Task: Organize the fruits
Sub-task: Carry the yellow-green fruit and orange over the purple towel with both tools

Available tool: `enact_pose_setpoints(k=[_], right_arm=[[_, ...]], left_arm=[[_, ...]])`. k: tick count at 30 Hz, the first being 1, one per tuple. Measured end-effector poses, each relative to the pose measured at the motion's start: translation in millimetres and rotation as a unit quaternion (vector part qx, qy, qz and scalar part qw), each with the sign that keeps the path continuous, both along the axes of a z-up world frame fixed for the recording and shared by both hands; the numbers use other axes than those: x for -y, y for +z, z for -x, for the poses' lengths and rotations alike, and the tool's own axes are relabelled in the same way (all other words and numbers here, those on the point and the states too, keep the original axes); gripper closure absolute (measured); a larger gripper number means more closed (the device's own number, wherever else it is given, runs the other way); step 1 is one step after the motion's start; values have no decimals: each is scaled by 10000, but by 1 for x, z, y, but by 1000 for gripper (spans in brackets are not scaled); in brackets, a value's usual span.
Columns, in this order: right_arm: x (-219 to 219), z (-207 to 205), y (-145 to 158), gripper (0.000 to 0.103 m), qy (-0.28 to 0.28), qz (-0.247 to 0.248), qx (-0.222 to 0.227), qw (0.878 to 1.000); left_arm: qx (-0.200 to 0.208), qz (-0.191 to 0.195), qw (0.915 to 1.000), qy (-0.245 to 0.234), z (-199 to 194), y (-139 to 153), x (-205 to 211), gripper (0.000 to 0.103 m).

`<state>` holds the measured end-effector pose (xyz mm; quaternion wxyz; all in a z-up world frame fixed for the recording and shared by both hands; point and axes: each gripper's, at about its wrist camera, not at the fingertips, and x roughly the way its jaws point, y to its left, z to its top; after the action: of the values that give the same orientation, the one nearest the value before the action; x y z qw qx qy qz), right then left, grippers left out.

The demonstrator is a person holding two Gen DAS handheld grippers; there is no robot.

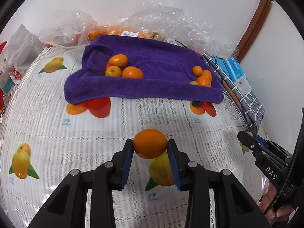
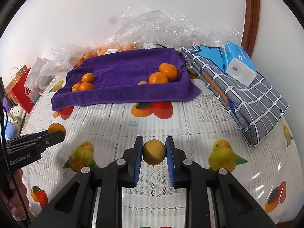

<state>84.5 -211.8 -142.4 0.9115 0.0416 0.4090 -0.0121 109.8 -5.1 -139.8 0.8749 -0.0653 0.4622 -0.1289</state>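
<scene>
My left gripper (image 1: 150, 146) is shut on a smooth orange fruit (image 1: 150, 143), held above the fruit-print tablecloth (image 1: 57, 133). My right gripper (image 2: 153, 150) is shut on a small rough tan-brown round fruit (image 2: 153, 152). Ahead lies a purple towel (image 1: 152, 64) over a tray. On it sit a left pile of orange fruits (image 1: 121, 68) and a right pile of oranges (image 1: 203, 76). In the right wrist view the same piles show as small ones (image 2: 84, 83) at the left and bigger ones (image 2: 163, 74) at the right. The left gripper (image 2: 57, 133) with its fruit shows at that view's left edge.
Clear plastic bags (image 1: 167, 19) with more oranges lie behind the towel against the wall. A folded grey checked cloth (image 2: 247, 98) with a blue tissue pack (image 2: 238, 62) sits at the right. A red paper bag (image 2: 22, 91) and soft toys stand at the left. A person's hand (image 1: 275, 203) holds the right gripper.
</scene>
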Motion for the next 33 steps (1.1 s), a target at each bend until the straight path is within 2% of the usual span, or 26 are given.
enact_pose_setpoints(k=[33], right_arm=[[-13,-3,39,79,58,76,291,9995]], left_arm=[[413,113,9991,33,0,47,-18,68]])
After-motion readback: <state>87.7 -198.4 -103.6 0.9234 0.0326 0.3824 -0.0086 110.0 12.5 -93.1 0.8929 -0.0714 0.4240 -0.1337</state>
